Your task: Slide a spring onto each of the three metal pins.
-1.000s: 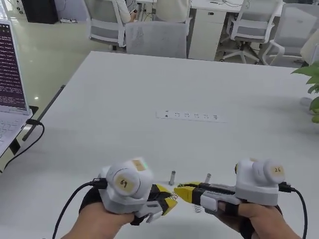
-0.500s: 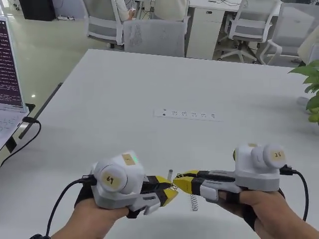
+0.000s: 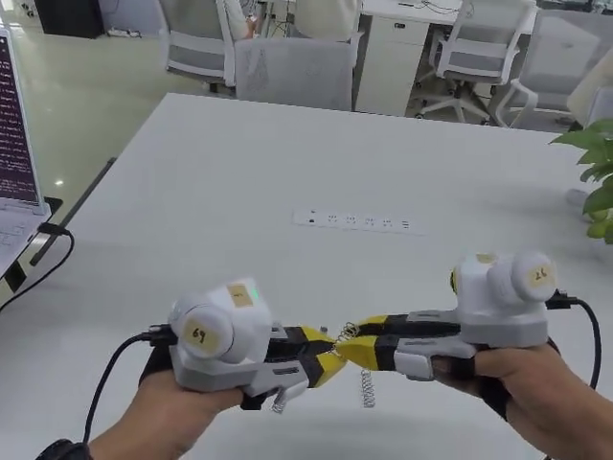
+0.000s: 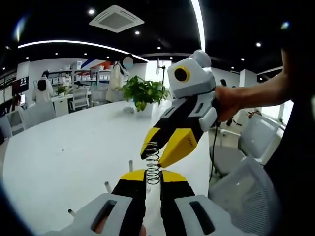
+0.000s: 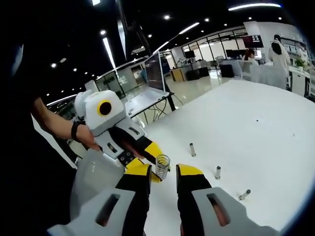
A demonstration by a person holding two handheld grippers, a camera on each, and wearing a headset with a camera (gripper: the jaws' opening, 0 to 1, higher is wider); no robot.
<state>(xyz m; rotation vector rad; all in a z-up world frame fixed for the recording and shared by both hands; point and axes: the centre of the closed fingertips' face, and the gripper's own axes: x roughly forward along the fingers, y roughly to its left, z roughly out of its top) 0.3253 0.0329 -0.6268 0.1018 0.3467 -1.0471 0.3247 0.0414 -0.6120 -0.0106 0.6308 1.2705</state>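
A small metal spring stands up from the tips of my left gripper, which is shut on its lower end. My right gripper faces it from above with its jaws open around the spring's top. In the right gripper view the spring sits just ahead of my open right gripper, with the left gripper holding it. Three short metal pins stand bare on the white table. Both grippers meet tip to tip above the near table edge, left gripper and right gripper.
A second spring lies on the table below the tips. A white power strip lies mid-table. There is a laptop at the left edge, a plant at the right and office chairs beyond the far edge.
Both grippers have lifted off the table and now cover the pins in the head view. The right gripper has closed in on the spring held by the left.
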